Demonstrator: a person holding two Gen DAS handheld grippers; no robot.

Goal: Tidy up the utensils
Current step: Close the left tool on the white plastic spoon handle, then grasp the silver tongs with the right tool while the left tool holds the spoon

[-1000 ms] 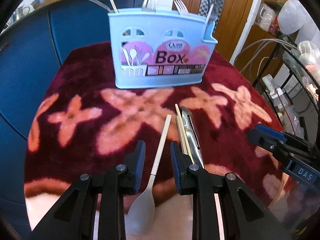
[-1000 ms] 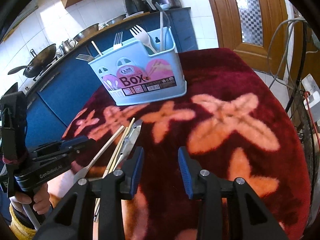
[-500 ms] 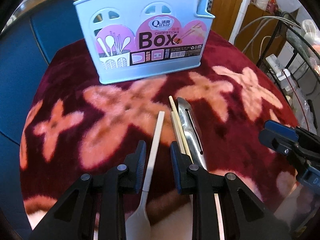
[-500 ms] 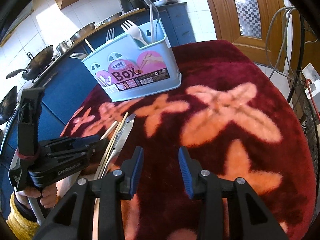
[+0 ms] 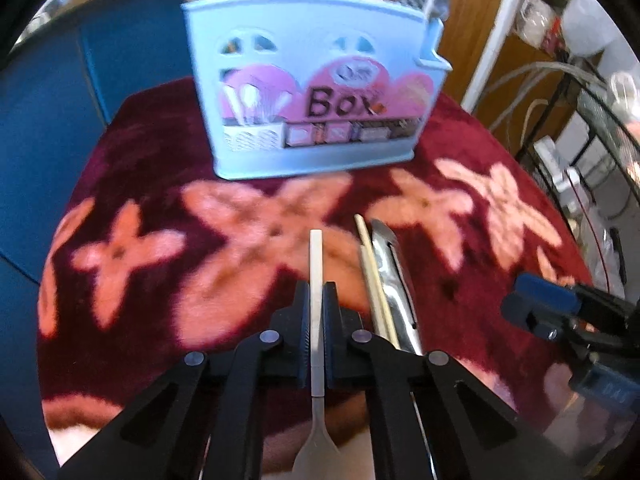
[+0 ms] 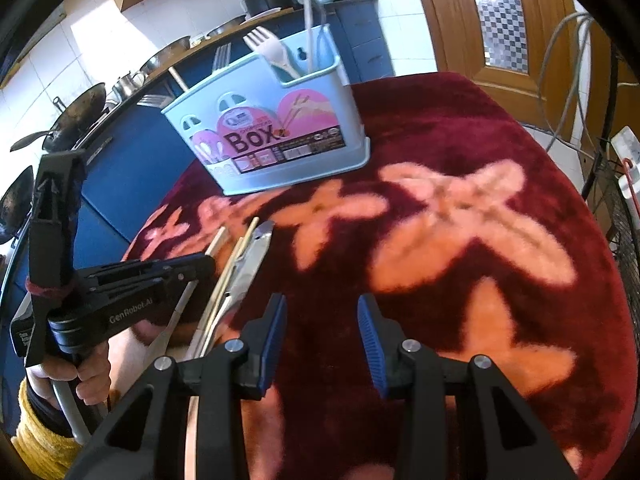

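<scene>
— left gripper (image 5: 316, 300), what's it doing?
— clamped tight on the white spoon (image 5: 316, 264), both pads pressing the flat handle; the handle end points to 12 o'clock, the bowl trails back to 6 under the gripper body.
— and the right gripper (image 6: 322, 320)?
— jaws spread apart, nothing between them, over the dark red flowered cloth (image 6: 460, 160).
— what else lies on the cloth?
— just at 3 o'clock of the spoon in the left wrist view, wooden chopsticks (image 5: 374, 276) and a metal peeler (image 5: 394, 280) lie side by side, touching.
— where's the holder?
— pale blue utensil box (image 5: 316, 104), upright at 12 o'clock, well apart from the spoon. forks (image 6: 266, 46) and a chopstick already stand in it.
</scene>
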